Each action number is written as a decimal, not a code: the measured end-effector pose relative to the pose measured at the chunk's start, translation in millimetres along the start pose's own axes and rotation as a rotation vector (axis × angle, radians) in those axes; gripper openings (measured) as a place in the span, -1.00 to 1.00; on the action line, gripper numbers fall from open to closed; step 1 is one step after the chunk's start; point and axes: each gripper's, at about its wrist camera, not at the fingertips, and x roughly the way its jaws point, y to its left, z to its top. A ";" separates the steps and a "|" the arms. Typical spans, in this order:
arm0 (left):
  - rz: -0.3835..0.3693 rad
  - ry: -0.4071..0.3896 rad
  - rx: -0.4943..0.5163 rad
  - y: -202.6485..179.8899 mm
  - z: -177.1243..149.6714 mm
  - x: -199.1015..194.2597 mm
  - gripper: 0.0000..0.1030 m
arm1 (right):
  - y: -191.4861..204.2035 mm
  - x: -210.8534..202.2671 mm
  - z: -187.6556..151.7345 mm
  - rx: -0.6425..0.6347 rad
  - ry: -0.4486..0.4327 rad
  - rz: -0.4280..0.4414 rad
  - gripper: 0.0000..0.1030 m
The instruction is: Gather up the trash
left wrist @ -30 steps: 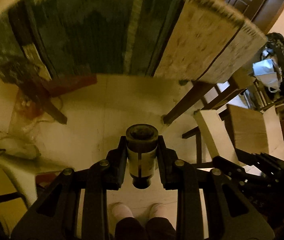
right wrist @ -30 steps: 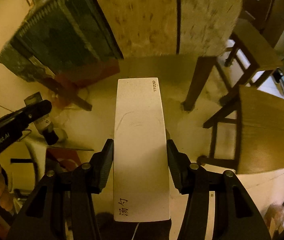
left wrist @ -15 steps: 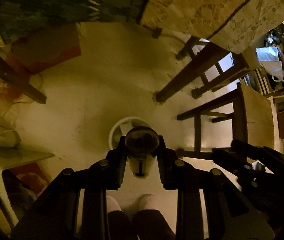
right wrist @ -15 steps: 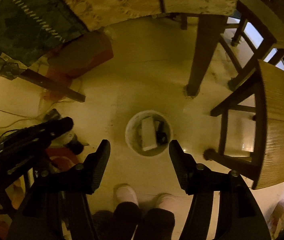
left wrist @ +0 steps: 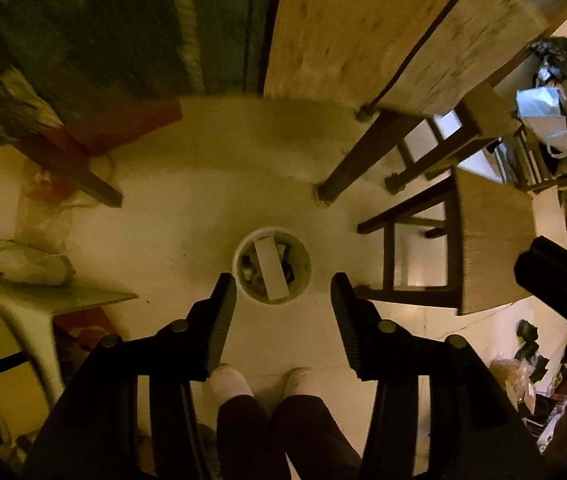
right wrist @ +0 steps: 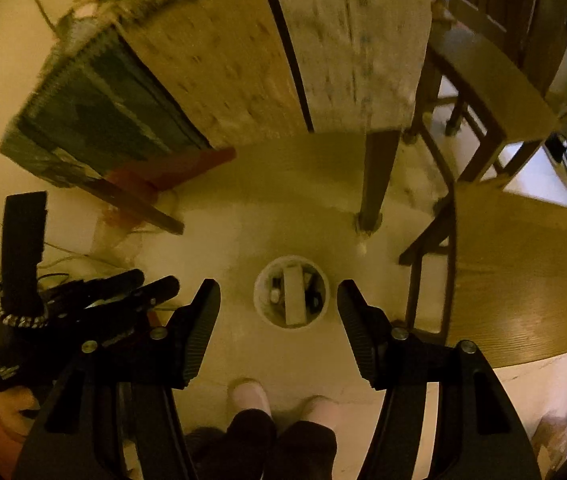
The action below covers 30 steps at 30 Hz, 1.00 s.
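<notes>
A round white bin stands on the pale floor, straight below both grippers. A long white box lies in it among small dark items that I cannot make out. My left gripper hangs above the bin's near rim, its jaws opening with nothing between them. In the right wrist view the bin and the white box lie between the fingers of my right gripper, which is open and holds nothing. The left gripper shows at that view's left edge.
A table with a patterned cloth stands beyond the bin, one leg close to it. A wooden chair stands to the right and a pale stool to the left. The person's feet are just short of the bin.
The left gripper has let go of the small dark bottle and stands wide. The right gripper dropped the white box, which now lies in the bin. Both grippers have risen.
</notes>
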 end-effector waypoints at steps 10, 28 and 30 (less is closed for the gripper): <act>-0.033 -0.280 0.012 -17.6 -19.3 -203.5 -0.06 | 43.1 -164.8 -0.3 -0.090 -0.225 0.009 0.11; -0.133 -0.840 0.181 -30.3 -199.7 -507.1 0.53 | 144.2 -403.3 -120.9 -0.217 -0.755 0.053 0.16; -0.120 -0.873 0.194 -29.2 -219.1 -520.3 0.79 | 150.8 -413.3 -135.2 -0.221 -0.796 0.033 0.52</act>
